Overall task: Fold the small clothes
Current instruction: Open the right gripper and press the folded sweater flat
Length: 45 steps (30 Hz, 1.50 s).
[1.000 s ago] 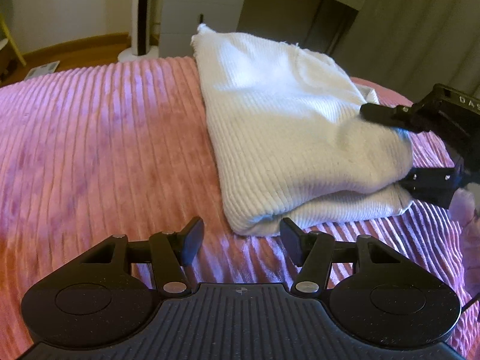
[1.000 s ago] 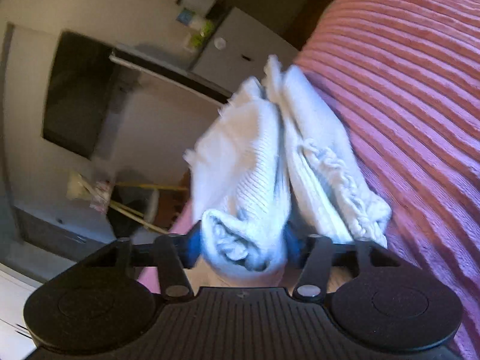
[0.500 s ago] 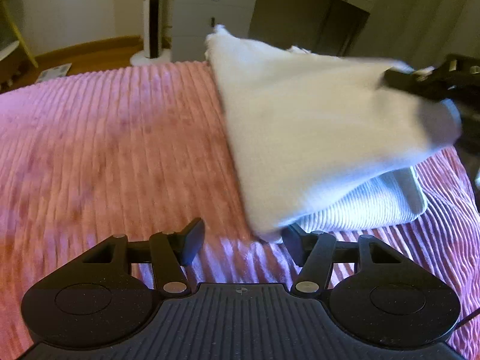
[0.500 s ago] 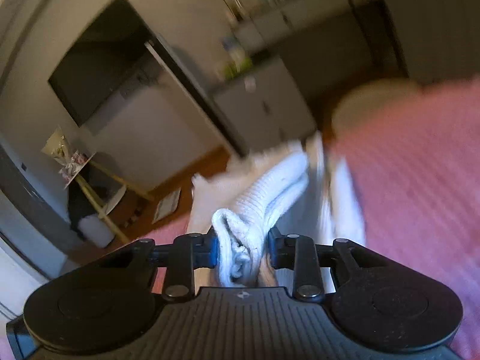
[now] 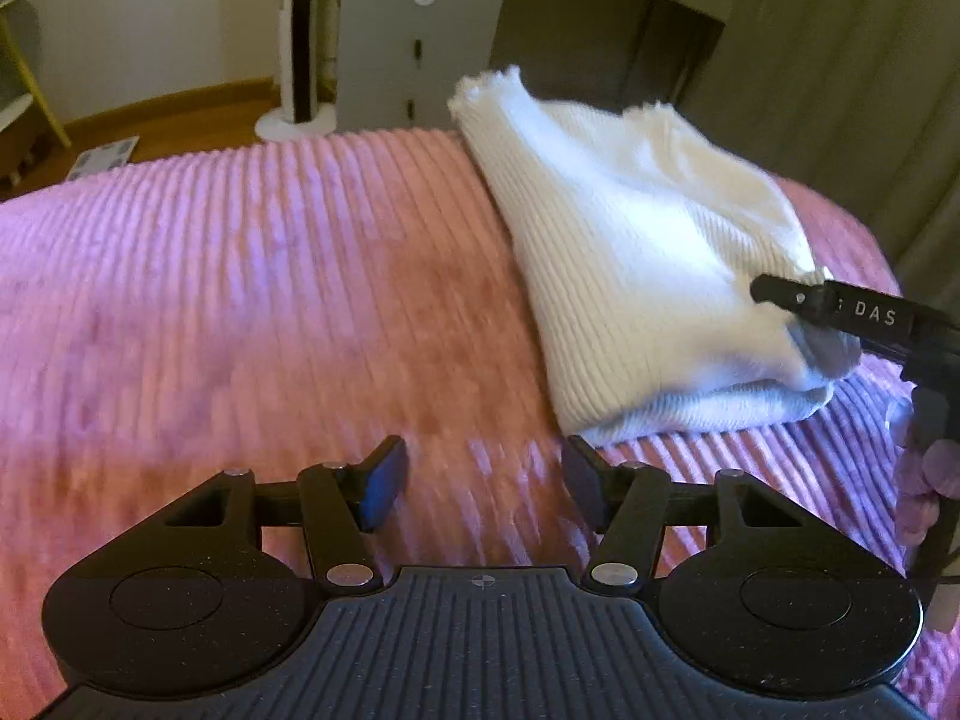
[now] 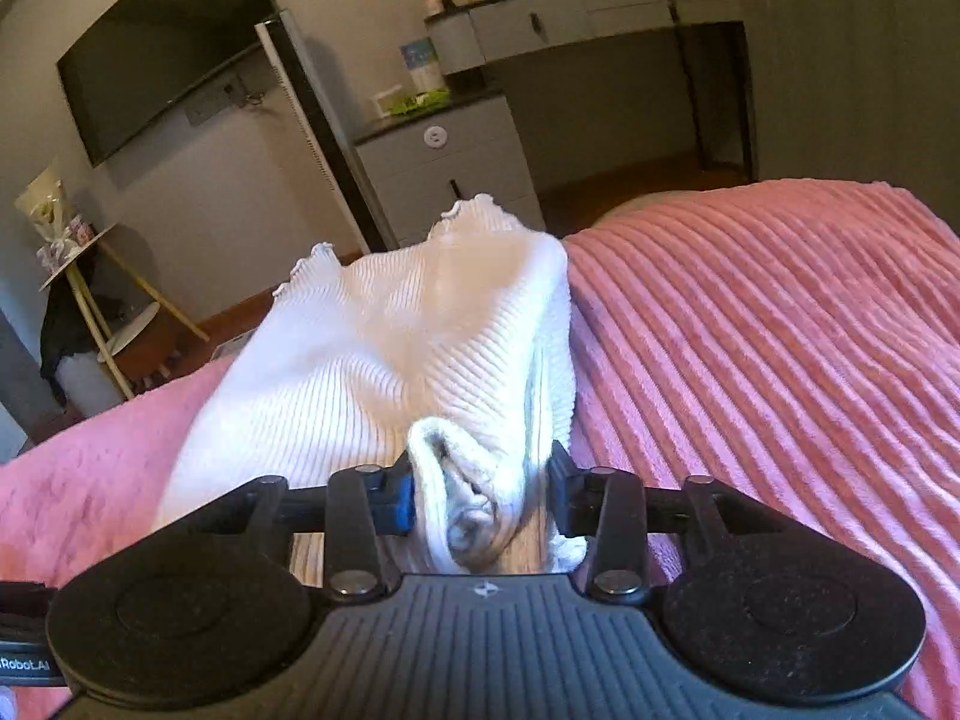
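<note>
A white ribbed knit garment point(image 5: 630, 252) lies folded on the pink ribbed bedspread point(image 5: 240, 300), toward its right side. My right gripper point(image 6: 483, 486) has the garment's point(image 6: 390, 348) bunched near edge between its pads, which still touch the cloth on both sides while the jaws are opening. In the left wrist view its upper finger point(image 5: 798, 300) lies on the garment's right corner. My left gripper point(image 5: 480, 474) hovers open over bare bedspread just in front of the garment's near corner, with nothing between its fingers.
Beyond the bed stand a grey cabinet point(image 5: 420, 48), a tall white fan point(image 5: 297, 30) and a dark desk point(image 6: 600, 6). A wall TV point(image 6: 162, 42) hangs at the left, and a grey curtain point(image 5: 840, 90) at the right. A person's hand point(image 5: 924, 480) holds the right gripper.
The right gripper rolled from tilted to level, still with the garment's edge between its pads. The folded top layer rose and settled back. The left gripper backed off slightly and rose.
</note>
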Tool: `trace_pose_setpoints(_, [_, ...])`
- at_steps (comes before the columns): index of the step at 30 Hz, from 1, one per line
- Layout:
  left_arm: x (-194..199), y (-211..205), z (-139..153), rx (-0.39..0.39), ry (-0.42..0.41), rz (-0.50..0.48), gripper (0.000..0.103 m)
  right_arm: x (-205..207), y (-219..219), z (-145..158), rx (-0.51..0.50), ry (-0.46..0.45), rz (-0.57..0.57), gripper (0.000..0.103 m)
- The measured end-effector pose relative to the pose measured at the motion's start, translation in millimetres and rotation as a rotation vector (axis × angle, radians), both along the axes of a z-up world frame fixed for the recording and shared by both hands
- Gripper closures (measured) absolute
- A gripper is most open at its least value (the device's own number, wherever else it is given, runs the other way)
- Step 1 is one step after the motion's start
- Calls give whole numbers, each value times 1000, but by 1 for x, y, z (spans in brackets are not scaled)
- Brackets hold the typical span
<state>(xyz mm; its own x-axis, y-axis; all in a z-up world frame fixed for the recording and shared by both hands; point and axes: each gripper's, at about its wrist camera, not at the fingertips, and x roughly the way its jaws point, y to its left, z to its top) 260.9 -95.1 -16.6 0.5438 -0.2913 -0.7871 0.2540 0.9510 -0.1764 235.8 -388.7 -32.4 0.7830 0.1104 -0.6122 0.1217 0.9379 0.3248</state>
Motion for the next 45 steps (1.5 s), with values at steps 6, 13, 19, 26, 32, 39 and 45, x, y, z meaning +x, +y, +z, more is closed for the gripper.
trace_pose_setpoints(6, [17,3,19,-75,-29,16,33,-17,7,28,-13,-64,-9,55])
trace_pose_setpoints(13, [35,-23,19,-59,-54,17,30,-8,15,46,-51,-139,24,76])
trace_pose_setpoints(19, [41,-39,13,4,-63,-15,27,5,25,20,-210,-53,62,87])
trace_pose_setpoints(26, [41,-46,6,28,-65,-36,22,1,12,8,-222,-32,55,85])
trace_pose_setpoints(32, [45,-42,15,-5,-87,-22,23,26,16,40,-195,-99,33,82])
trace_pose_setpoints(39, [57,-45,7,-42,-56,-31,18,87,-1,-8,-190,63,4,85])
trace_pose_setpoints(45, [59,-10,11,-143,-67,29,18,23,-27,14,-20,-50,-39,28])
